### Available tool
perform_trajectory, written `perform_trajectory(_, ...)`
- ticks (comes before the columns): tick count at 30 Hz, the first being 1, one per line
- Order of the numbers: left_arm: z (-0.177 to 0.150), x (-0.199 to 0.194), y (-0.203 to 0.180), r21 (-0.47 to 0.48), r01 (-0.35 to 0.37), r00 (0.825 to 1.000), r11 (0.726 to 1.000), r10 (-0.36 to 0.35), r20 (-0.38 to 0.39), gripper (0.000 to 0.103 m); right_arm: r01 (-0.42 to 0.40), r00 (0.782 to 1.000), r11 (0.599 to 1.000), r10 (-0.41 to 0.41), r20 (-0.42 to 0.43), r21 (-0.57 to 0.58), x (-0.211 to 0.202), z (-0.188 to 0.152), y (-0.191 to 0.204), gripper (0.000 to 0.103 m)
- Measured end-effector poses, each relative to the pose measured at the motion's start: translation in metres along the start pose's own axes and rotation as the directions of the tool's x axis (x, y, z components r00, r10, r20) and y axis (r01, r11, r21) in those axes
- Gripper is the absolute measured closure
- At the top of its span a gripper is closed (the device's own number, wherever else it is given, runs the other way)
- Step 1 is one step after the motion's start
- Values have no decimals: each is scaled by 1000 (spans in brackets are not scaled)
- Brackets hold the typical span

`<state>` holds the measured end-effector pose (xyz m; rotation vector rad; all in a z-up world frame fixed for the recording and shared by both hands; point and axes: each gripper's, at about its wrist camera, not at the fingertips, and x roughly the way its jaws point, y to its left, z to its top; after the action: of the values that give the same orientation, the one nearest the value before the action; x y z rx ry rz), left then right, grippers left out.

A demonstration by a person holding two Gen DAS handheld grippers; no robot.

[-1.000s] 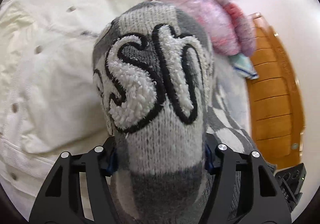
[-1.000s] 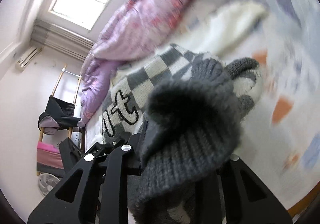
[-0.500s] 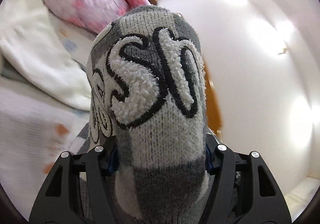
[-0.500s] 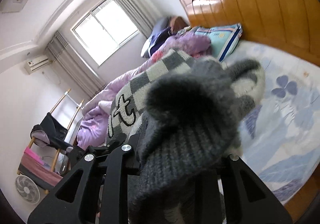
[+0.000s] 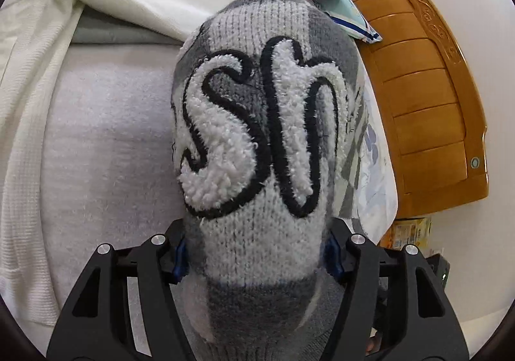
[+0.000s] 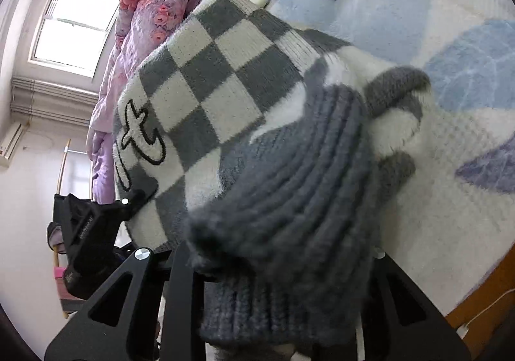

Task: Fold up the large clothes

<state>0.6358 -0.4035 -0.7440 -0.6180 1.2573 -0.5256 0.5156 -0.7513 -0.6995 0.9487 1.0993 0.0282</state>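
Above the floral bedsheet, both hand-held grippers clamp the checkered sweater.

Left gripper: angled downward, both black fingers visible at the near edge of the left wrist view, set fairly wide and pressed against a thick bunch of the sweater, which fills the gap.

Right gripper: also angled downward, fingers closer together, clamped on the sweater's ribbed grey hem. In the right wrist view, the left gripper appears at the left, gripping the same sweater.
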Motion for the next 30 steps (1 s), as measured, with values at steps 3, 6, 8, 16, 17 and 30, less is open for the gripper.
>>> perform_trajectory(3,-5,1,0,-1,-1,1000,1000,1,16,39,-18,1000,1000,18,1,26,-1,0,-3,80)
perform_trajectory(6,-29,-9,6,-14,-9,999,1000,9,33,38,8,1000,1000,-8,-20,-8,-2,4,-2,77)
perform_trajectory(8,-36,-15,8,-36,-43,999,998,44,28,34,36,998,999,-36,-46,-2,-8,10,-5,66)
perform_trajectory(16,-38,-87,-34,79,-119,987,990,110,117,33,231,972,971,-233,-13,-63,-65,1,-3,53)
perform_trajectory(17,-34,-98,-45,104,-111,985,988,96,145,33,255,967,963,-254,12,-86,-79,1,1,53)
perform_trajectory(30,23,-8,-67,180,-281,960,943,280,31,37,339,930,848,-368,9,-407,-18,-6,50,64)
